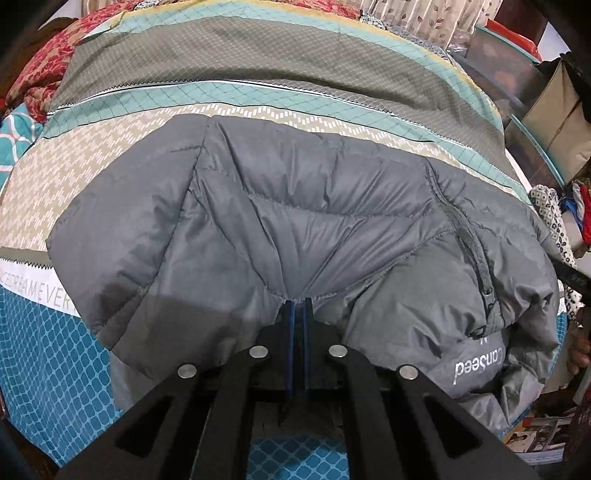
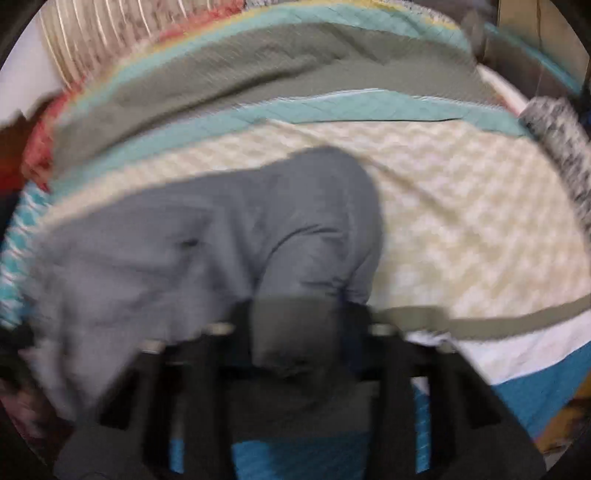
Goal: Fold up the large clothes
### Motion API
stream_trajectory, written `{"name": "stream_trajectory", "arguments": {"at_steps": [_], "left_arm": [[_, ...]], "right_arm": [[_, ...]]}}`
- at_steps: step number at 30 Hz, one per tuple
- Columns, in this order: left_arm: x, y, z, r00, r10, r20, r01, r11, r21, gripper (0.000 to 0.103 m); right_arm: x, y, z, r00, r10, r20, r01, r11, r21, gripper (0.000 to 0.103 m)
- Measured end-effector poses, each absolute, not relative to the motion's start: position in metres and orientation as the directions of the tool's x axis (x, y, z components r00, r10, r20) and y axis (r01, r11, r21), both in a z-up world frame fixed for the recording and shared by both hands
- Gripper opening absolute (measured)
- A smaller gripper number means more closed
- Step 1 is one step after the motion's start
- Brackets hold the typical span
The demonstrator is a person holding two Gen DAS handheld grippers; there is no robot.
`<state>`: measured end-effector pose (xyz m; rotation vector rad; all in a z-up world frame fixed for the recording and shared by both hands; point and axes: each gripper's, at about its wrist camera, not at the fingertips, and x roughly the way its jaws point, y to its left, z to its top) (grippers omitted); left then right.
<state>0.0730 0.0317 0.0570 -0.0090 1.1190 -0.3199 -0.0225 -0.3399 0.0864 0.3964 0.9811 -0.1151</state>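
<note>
A grey quilted puffer jacket [image 1: 295, 229] lies bunched on a patterned bedspread [image 1: 110, 166]. In the left wrist view my left gripper [image 1: 298, 306] is shut, its blue pads pinching the jacket's stitched edge at the near side. A white logo [image 1: 476, 363] shows upside down at the right. In the blurred right wrist view the jacket [image 2: 207, 243] fills the left and centre. My right gripper [image 2: 299, 314] has a thick fold of the grey jacket between its fingers and looks shut on it; its fingertips are hidden by the cloth.
The bedspread [image 2: 461, 206] has beige, teal, grey and blue bands. A red floral blanket [image 1: 40, 62] lies at the far left. Boxes and shelves [image 1: 546, 110] stand along the right side of the bed. Curtains [image 1: 417, 18] hang at the back.
</note>
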Motion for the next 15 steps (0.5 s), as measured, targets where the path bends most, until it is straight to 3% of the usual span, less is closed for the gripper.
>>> {"name": "stream_trajectory", "arguments": {"at_steps": [2, 3, 4, 6, 7, 9, 12, 15], "left_arm": [[0.075, 0.034, 0.057, 0.392, -0.263, -0.881, 0.244, 0.954, -0.177, 0.0], [0.076, 0.036, 0.056, 0.387, -0.272, -0.881, 0.237, 0.953, -0.19, 0.0], [0.078, 0.038, 0.056, 0.381, -0.284, -0.88, 0.229, 0.951, -0.208, 0.0], [0.081, 0.042, 0.054, 0.371, -0.31, -0.875, 0.207, 0.946, -0.248, 0.0], [0.081, 0.043, 0.054, 0.368, -0.319, -0.873, 0.198, 0.945, -0.262, 0.0], [0.082, 0.043, 0.052, 0.367, -0.329, -0.87, 0.191, 0.942, -0.275, 0.0], [0.08, 0.038, 0.051, 0.368, -0.313, -0.875, 0.204, 0.946, -0.252, 0.0], [0.075, 0.031, 0.047, 0.375, -0.285, -0.882, 0.229, 0.951, -0.21, 0.0]], "right_arm": [[-0.032, -0.357, 0.096, 0.665, 0.412, -0.623, 0.219, 0.689, 0.69, 0.014], [-0.037, -0.367, 0.096, 0.716, 0.52, -0.465, 0.169, 0.518, 0.839, 0.013], [-0.045, -0.378, 0.093, 0.776, 0.58, -0.249, 0.084, 0.297, 0.951, 0.013], [-0.058, -0.388, 0.07, 0.821, 0.571, 0.009, -0.019, 0.013, 1.0, 0.013], [-0.062, -0.388, 0.049, 0.826, 0.56, 0.064, -0.016, -0.089, 0.996, 0.013], [-0.071, -0.388, 0.012, 0.84, 0.543, 0.013, 0.068, -0.13, 0.989, 0.013], [-0.092, -0.399, -0.033, 0.827, 0.491, -0.274, 0.301, 0.027, 0.953, 0.012], [-0.099, -0.4, -0.014, 0.759, 0.371, -0.534, 0.396, 0.388, 0.832, 0.01]]}}
